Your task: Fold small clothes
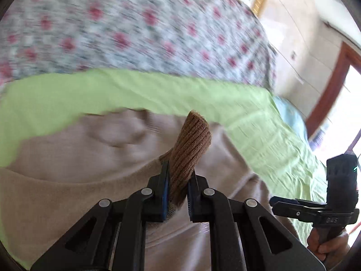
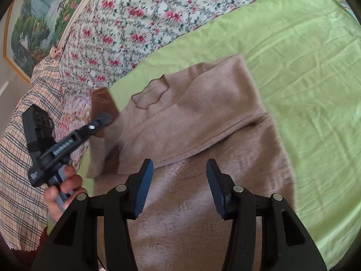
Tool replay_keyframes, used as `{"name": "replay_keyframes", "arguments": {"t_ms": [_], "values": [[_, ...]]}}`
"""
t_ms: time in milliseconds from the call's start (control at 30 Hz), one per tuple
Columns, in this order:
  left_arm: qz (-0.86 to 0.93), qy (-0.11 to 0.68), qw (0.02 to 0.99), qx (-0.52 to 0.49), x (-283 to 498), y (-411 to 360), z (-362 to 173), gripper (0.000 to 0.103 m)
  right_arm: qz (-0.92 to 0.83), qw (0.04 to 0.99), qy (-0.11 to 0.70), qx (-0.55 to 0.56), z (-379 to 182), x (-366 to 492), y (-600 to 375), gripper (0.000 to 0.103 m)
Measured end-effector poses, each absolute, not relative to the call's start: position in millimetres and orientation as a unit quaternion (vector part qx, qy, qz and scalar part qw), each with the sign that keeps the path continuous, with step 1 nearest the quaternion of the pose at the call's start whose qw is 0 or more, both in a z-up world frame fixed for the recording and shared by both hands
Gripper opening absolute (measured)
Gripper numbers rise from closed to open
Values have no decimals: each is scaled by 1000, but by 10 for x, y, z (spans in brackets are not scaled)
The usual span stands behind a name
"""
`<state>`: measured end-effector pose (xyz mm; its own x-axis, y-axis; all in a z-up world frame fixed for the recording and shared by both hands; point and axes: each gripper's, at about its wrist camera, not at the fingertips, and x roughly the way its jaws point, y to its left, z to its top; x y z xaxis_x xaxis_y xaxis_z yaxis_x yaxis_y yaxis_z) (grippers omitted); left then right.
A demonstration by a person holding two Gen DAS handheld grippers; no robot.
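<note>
A small beige knit sweater (image 2: 203,117) lies partly folded on a light green sheet (image 2: 304,79). It also shows in the left wrist view (image 1: 79,162). My left gripper (image 1: 178,169) is shut on the sweater's darker brown ribbed cuff (image 1: 191,135) and holds it lifted above the garment. In the right wrist view that gripper (image 2: 101,118) sits at the left with the brown cuff (image 2: 101,101) in it. My right gripper (image 2: 179,167) is open and empty, just above the sweater's lower body. It shows side-on in the left wrist view (image 1: 274,202).
A floral quilt (image 2: 146,22) lies behind the green sheet. A framed landscape picture (image 2: 33,22) hangs at the far left. The person's plaid sleeve (image 2: 22,146) is at the left. White cupboards and a wooden door frame (image 1: 334,85) stand at the right.
</note>
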<state>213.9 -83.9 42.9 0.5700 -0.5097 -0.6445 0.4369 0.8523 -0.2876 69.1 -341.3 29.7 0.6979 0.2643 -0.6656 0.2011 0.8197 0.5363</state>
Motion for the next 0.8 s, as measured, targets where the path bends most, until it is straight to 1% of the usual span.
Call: {"name": "replay_keyframes", "arguments": {"t_ms": [100,200,233,267,300,333,367,500,600,800], "values": [[-277,403,872,-27,2208,-1295,147,12,6,869,384,312,263,672,-3554,50],[-276,433,858,-13,2302,-1446,-128,18,5,869,382,315,242,695,-3607,50],[-275,442,853,-15,2294,-1438,-176,23,7,869,382,315,239,719,-3610,50],[-277,447,850,-19,2277,-1410,-209,32,7,869,383,314,232,748,-3609,51],[-278,450,848,-23,2239,-1347,-215,39,6,869,384,312,224,778,-3603,51],[-274,447,851,-25,2172,-1268,-189,52,6,870,384,310,217,806,-3582,52],[-268,441,856,-23,2102,-1185,-147,57,8,870,385,308,205,851,-3560,54],[-238,423,874,-28,1776,-678,33,59,24,868,395,299,133,1083,-3450,55],[-187,419,888,-24,1551,-179,56,60,27,868,402,290,80,1264,-3387,55],[-59,446,889,-86,1392,897,-158,60,15,848,452,277,-228,1676,-3306,55]]}}
